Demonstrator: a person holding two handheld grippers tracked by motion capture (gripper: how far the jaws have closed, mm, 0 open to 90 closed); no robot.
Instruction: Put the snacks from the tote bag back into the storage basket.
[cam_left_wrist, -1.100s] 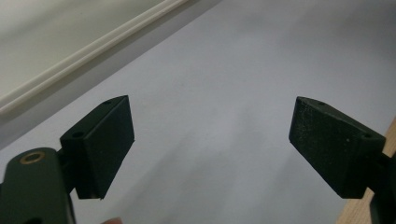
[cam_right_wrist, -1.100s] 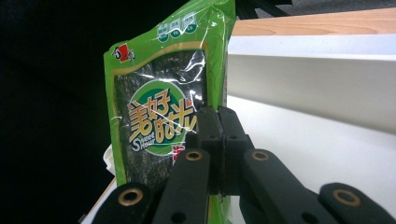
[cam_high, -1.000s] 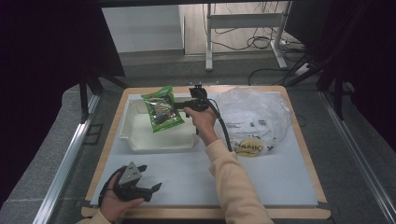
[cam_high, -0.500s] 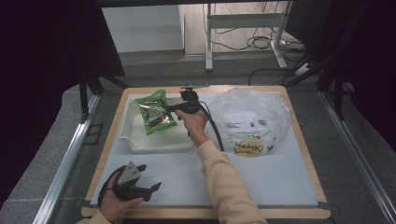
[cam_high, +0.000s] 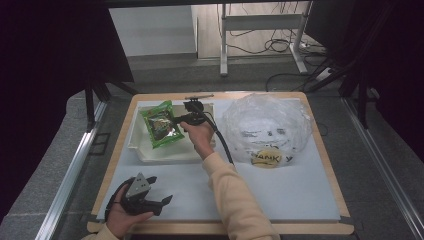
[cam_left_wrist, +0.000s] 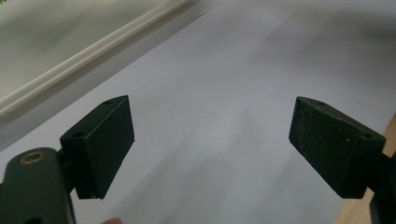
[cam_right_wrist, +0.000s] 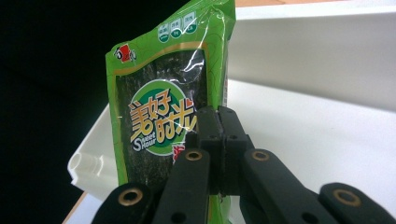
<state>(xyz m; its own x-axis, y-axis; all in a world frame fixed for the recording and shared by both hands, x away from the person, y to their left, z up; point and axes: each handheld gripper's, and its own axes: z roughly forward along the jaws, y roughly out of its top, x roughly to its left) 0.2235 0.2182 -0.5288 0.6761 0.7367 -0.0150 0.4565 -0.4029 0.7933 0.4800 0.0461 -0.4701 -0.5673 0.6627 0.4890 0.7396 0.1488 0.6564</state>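
Observation:
A green snack packet (cam_high: 161, 124) with a round label (cam_right_wrist: 159, 116) hangs over the white tray (cam_high: 170, 156) at the back left of the table. My right gripper (cam_high: 181, 120) is shut on the packet's edge, its jaws pressed together (cam_right_wrist: 218, 140) over the green film. In the right gripper view the packet stands above the tray's white wall (cam_right_wrist: 322, 60). My left gripper (cam_high: 159, 196) rests low at the front left, held in a hand. Its jaws stand wide apart (cam_left_wrist: 210, 144) over the bare white mat, with nothing between them.
A crumpled clear plastic bag (cam_high: 267, 125) with a yellow print (cam_high: 266, 158) lies at the back right. A black cable (cam_high: 222, 145) trails from the right gripper along the sleeve. The tray's rim (cam_left_wrist: 88, 56) lies just beyond the left gripper. The wooden table edge (cam_high: 225, 227) runs along the front.
The right gripper has carried the green packet leftward over the tray and turned it flatter. The left gripper has stayed in place, open.

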